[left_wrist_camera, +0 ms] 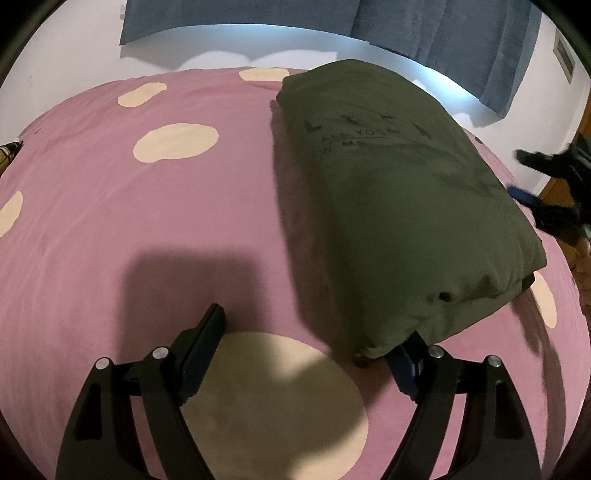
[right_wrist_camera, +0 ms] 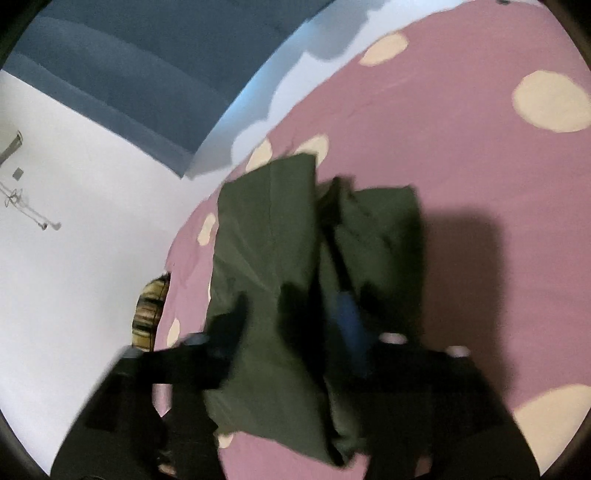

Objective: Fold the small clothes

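An olive green garment (left_wrist_camera: 399, 206) with dark print lies folded in a long bundle on the pink bedspread (left_wrist_camera: 110, 229) with cream dots. My left gripper (left_wrist_camera: 310, 347) stands open just before the bundle's near end. Its left finger rests on the spread, and the tip of its right finger is hidden under the garment's near corner. My right gripper (left_wrist_camera: 546, 188) shows blurred at the bundle's right side. In the right wrist view the garment (right_wrist_camera: 269, 251) lies between and over the spread fingers of the right gripper (right_wrist_camera: 288, 325). A fold covers part of the blue pad (right_wrist_camera: 349, 317). The picture is blurred.
The bed's far edge meets a white wall (left_wrist_camera: 88, 59) under a blue curtain (left_wrist_camera: 258, 14). A plaid item (left_wrist_camera: 9, 153) peeks in at the bed's left edge. Wooden floor (left_wrist_camera: 554, 192) shows past the right side. The spread left of the garment is flat.
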Demonstrator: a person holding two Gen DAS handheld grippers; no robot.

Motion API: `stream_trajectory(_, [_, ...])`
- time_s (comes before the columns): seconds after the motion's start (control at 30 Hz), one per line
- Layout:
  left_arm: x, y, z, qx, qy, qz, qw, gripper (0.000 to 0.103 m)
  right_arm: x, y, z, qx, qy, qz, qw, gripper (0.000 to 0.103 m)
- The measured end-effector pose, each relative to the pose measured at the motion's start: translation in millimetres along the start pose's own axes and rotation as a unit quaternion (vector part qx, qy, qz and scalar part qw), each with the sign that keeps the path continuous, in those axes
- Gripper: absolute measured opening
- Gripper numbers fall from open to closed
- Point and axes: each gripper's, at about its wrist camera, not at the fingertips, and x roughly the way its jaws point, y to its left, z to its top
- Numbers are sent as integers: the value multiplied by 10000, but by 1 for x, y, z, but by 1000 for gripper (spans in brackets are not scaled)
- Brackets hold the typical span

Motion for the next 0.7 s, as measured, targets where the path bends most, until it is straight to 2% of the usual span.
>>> stream_trajectory(0.2, [0,-1,0,2,1,6,10000,81,-3,-19,-14,116,338,-41,9994,62])
stream_trajectory(0.3, [0,-1,-1,7,9,17,10000,81,10,-12,-21,2,597,131,9981,62])
stream_trajectory(0.4, [0,-2,-1,30,5,37,10000,81,31,5,-29,-386,952,107,9946,60])
stream_trajectory(0.5, [0,-2,-1,46,9,69,10000,81,46,18,-34,-658,1044,-176,9922,12])
stream_trajectory(0.6, [-4,0,1,-47,-44,67,10000,81,30,38,-30,-863,720,-160,9935,7])
stream_trajectory(0.7, [-7,-2,3,-130,-24,-19,9999,82,-10,62,-23,-1092,186,128,9938,6])
